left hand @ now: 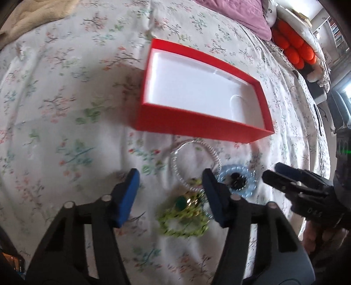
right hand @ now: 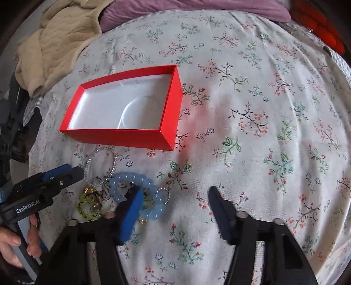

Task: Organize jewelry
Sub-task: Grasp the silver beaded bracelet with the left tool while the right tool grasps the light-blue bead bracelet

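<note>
An empty red box point(left hand: 197, 128) with a white inside lies on the floral bedsheet; it also shows in the right wrist view point(right hand: 118, 134). In front of it lies a small heap of jewelry: a clear crystal bracelet point(left hand: 175, 162) point(right hand: 114, 162), a blue bead bracelet point(left hand: 252, 184) point(right hand: 153, 213) and a green bead bracelet with a gold piece point(left hand: 182, 228) point(right hand: 84, 208). My left gripper point(left hand: 171, 195) is open and empty, just above the green bracelet. My right gripper point(right hand: 173, 210) is open and empty, right of the heap, its left finger over the blue bracelet.
A beige blanket point(right hand: 57, 43) and a purple pillow point(right hand: 197, 8) lie at the far side of the bed. Orange cushions point(left hand: 294, 50) sit at the far right. The floral sheet point(right hand: 263, 131) spreads wide to the right of the box.
</note>
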Available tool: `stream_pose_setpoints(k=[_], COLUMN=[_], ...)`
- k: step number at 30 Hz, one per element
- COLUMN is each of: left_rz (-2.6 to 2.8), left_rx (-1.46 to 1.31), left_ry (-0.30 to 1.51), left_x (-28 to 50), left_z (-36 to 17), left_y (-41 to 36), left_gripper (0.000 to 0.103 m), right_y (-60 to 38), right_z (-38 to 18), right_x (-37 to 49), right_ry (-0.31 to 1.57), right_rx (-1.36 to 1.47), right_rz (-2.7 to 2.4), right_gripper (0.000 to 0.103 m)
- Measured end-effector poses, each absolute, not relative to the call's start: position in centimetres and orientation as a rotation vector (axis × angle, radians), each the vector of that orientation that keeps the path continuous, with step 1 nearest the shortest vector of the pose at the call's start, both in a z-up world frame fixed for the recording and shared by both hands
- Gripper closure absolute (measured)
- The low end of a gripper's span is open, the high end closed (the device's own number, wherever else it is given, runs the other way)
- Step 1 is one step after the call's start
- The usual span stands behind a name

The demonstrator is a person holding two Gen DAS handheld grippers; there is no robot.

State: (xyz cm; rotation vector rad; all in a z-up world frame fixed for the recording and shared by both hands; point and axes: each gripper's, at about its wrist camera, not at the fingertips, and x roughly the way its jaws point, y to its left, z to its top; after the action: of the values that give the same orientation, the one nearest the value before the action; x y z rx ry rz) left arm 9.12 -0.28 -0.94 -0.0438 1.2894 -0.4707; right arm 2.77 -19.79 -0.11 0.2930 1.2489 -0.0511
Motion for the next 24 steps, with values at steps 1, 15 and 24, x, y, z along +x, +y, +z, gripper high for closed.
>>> stream_pose_setpoints(k=[1, 15, 24], left_rz=[-0.471, -0.437, -0.434], left_rx=[-0.041, -0.009, 0.021], left_ry=[1.292, 1.294, 1.279], left_x=[9.3, 10.4, 10.4], left_z=[-1.1, -2.6, -2.6], left_y=[-0.6, -1.8, -2.3], left_gripper=[0.05, 0.086, 0.097], right_y=[-19.6, -17.2, -15.9], right_z=[-0.2, -1.5, -2.8], right_x=[3.0, 6.1, 7.9], right_ry=[1.248, 1.284, 1.314], right_rx=[0.297, 0.226, 0.225], right_rz=[-0.036, 0.067, 0.11], right_gripper=[0.052, 0.076, 0.076])
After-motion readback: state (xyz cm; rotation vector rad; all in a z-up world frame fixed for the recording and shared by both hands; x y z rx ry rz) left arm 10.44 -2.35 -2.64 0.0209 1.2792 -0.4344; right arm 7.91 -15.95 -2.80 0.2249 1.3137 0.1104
